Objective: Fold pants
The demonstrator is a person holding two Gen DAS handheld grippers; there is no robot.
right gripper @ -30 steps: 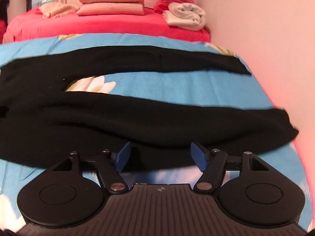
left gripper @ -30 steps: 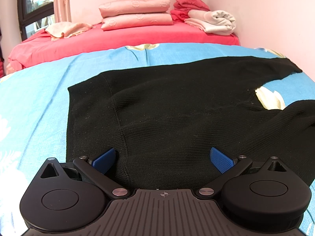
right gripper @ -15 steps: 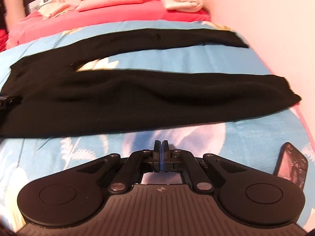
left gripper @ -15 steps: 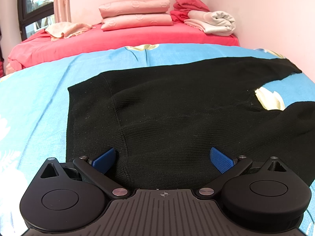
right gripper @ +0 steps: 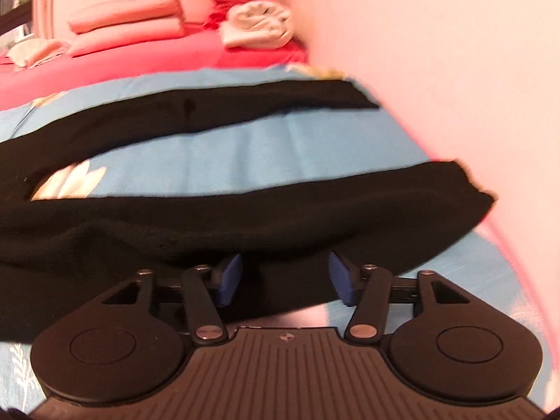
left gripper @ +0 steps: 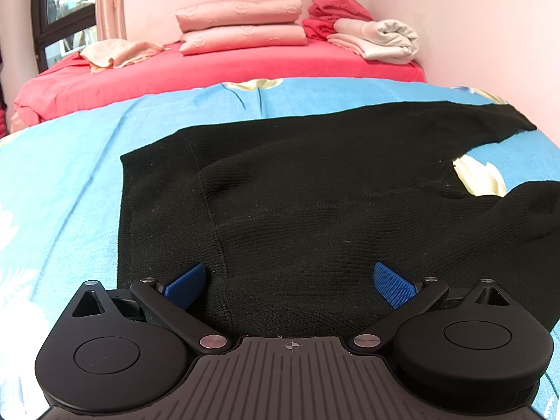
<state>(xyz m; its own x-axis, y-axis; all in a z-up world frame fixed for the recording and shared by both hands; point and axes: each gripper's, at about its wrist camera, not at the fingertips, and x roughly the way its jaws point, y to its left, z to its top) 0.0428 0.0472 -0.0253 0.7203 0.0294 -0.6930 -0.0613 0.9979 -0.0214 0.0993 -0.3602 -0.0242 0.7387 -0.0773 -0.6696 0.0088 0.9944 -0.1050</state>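
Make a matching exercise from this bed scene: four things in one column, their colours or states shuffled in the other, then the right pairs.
Things:
1. pants
2. sheet under the pants
3. stacked pillows
4. left hand-held gripper

Colours or states:
A. pink
B. open, at the waist end
C. black, spread flat
D. blue with flowers

Pairs: 1-C, 2-D, 3-A, 4-B
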